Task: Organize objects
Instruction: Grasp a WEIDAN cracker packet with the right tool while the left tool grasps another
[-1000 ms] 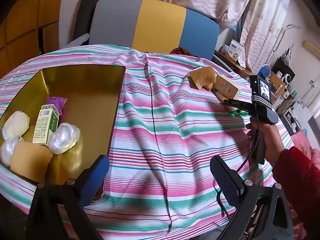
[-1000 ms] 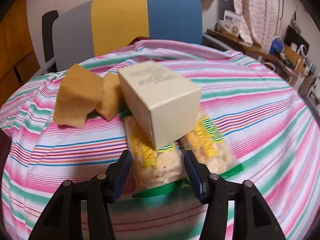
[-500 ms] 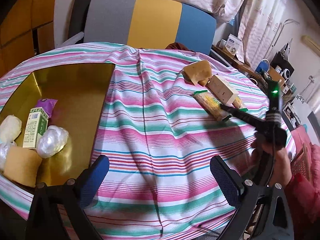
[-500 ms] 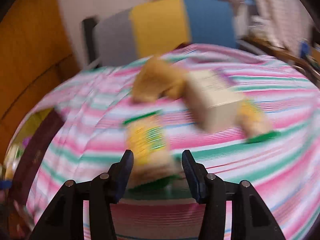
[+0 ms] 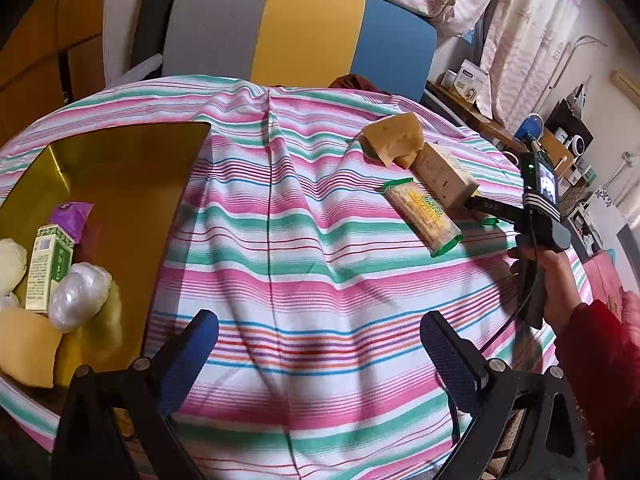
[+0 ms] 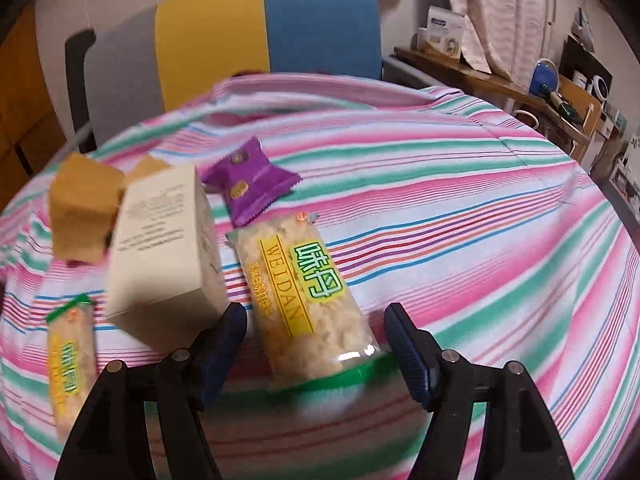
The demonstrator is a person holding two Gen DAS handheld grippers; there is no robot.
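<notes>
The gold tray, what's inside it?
In the gold tray: a green box, a purple packet, two shiny wrapped balls, a pale lump, a sponge. Anything beneath them is hidden.

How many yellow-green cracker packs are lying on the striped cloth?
2. One cracker pack lies between the right tool's opening jaws; the other pack lies left of the beige box.

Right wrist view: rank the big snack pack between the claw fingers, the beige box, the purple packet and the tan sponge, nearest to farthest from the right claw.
1. Big snack pack: between the opening fingers of the right claw, untouched.
2. Beige box: just left of it.
3. Purple packet: behind the pack's far end.
4. Tan sponge: far left, behind the box.
</notes>
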